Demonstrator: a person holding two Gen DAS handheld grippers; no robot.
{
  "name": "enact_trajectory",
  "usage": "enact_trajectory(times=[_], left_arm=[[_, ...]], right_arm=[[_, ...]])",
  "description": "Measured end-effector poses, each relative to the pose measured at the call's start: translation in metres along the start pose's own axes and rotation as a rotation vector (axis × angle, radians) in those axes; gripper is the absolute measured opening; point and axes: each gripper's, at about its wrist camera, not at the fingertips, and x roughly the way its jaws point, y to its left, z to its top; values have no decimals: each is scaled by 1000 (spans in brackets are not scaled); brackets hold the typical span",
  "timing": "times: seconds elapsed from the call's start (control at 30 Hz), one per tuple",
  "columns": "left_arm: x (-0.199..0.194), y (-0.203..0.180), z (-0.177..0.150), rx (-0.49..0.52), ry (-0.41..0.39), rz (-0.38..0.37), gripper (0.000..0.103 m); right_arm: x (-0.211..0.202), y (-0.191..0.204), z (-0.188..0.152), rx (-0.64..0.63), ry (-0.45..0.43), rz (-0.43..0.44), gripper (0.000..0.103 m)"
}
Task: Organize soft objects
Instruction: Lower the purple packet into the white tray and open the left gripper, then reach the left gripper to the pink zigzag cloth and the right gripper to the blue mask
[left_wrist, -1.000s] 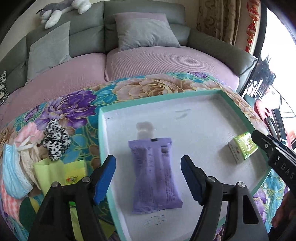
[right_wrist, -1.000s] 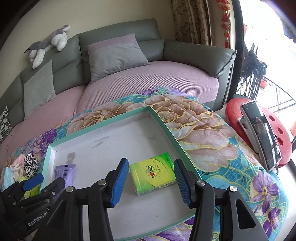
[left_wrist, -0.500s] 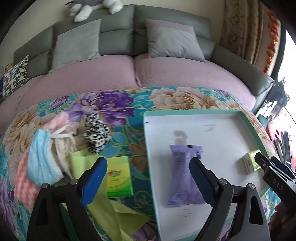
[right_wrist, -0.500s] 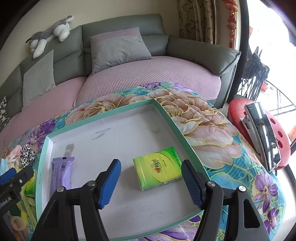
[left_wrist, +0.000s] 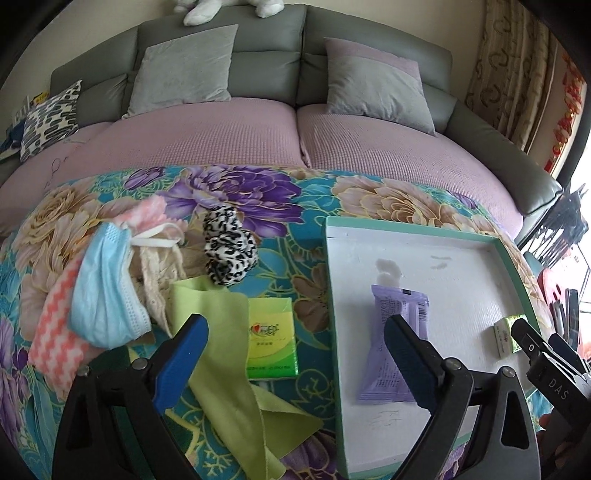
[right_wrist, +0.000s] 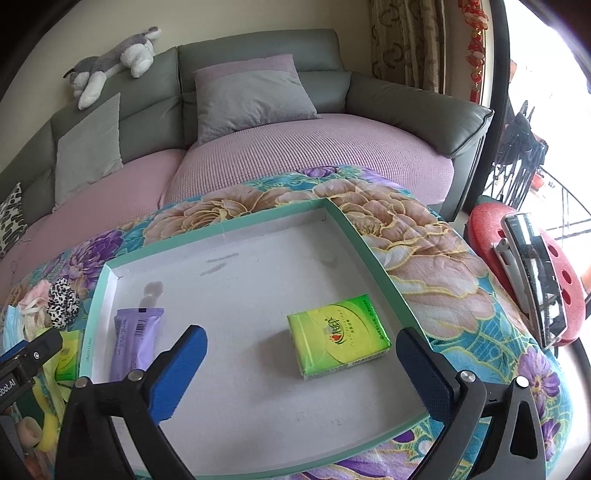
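A white tray with a teal rim (left_wrist: 330, 280) (right_wrist: 221, 229) lies on the floral cloth. In it are a purple packet (left_wrist: 399, 302) (right_wrist: 133, 339) and a green tissue pack (right_wrist: 338, 336) (left_wrist: 508, 334). My right gripper (right_wrist: 301, 338) hovers over that pack, jaws opening wide and touching nothing. My left gripper (left_wrist: 295, 332), jaws also opening and empty, straddles the tray's left rim above a second green tissue pack (left_wrist: 271, 339) on a yellow-green cloth (left_wrist: 218, 314). A leopard scrunchie (left_wrist: 229, 254) and a blue mask (left_wrist: 99, 288) lie further left.
A pink zigzag cloth (left_wrist: 55, 332) and cream lace (left_wrist: 155, 266) sit in the left pile. Behind stands a grey sofa with a pink seat cover (left_wrist: 258, 136), cushions and a plush dog (right_wrist: 110, 62). A red stool (right_wrist: 491, 236) bearing a phone is at the right.
My left gripper swung left from above the purple packet to the tray's left rim, jaws widening. The right gripper's jaws spread apart from the green pack, which stays in the tray.
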Motion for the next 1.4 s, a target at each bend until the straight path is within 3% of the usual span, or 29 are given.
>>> enact_trajectory(times=[0.2, 1.07, 1.4], left_arm=[[-8, 14, -1, -33, -10, 4, 96], [-39, 91, -16, -172, -26, 31, 96], [-53, 129, -20, -253, -54, 51, 96]], right_arm=[[1, 8, 0, -7, 5, 17, 103], [-31, 75, -3, -127, -153, 68, 103], [-52, 112, -5, -167, -234, 154, 103]])
